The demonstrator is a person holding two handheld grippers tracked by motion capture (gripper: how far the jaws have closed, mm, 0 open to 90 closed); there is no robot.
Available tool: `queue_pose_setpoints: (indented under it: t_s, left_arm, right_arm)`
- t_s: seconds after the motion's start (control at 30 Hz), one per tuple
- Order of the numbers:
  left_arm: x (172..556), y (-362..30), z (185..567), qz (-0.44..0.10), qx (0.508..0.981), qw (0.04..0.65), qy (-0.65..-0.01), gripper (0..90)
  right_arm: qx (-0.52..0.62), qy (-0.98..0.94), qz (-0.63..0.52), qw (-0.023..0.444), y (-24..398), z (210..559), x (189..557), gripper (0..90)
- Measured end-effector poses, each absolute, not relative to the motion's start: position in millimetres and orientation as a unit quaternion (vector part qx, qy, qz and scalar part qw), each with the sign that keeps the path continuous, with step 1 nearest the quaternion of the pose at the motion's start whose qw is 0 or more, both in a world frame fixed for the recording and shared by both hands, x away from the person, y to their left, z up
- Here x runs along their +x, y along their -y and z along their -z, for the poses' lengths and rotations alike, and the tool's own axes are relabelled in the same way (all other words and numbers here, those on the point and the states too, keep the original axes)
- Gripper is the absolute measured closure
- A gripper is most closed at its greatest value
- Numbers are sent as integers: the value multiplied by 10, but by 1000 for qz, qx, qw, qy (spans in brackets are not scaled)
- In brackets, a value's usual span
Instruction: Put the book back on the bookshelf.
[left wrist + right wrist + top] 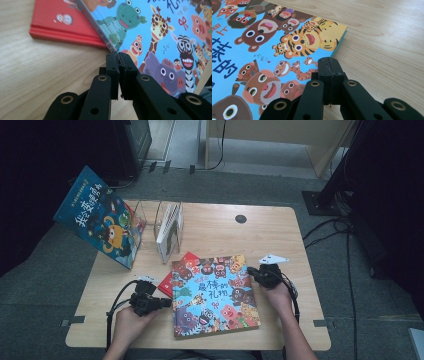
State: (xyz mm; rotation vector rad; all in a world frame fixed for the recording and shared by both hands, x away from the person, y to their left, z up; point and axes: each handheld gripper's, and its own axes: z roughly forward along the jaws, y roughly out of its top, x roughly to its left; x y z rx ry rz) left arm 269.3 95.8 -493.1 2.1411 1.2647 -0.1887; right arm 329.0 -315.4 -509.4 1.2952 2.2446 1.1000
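A colourful animal picture book [215, 295] lies flat at the middle of the wooden table [280, 235], its upper left corner resting on a red book [172, 277]. My left gripper [167, 301] sits at the picture book's left edge. In the left gripper view its jaws are pressed together, tips [118, 56] right at the spine edge of the picture book [155, 30], with the red book [62, 22] beyond. My right gripper [250, 270] is at the book's right edge. Its jaws [329, 61] are shut with nothing between them, just over the cover [274, 42] near the tiger.
A blue picture book [100, 217] leans upright at the table's back left corner. Beside it a clear rack [169, 232] holds a white book. A black round plug [241, 219] sits in the tabletop at the back. Bare wood [387, 37] lies right of the book.
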Motion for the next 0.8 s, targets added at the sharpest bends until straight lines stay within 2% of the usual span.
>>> queue_pose_setpoints:
  t_s: [0.47, 0.57, 0.8]
  left_arm:
    - [2534, -897, 4944, 68, 804, 329, -491, 900]
    - [2530, -835, 4944, 67, 804, 329, -490, 900]
    - [2549, -558, 4958, 79, 819, 333, -461, 900]
  right_arm:
    - [460, -780, -388, 173, 3067, 5083, 3399, 899]
    - [465, -775, -383, 193, 3134, 5021, 3359, 899]
    - [476, -762, -391, 201, 3291, 4947, 3162, 899]
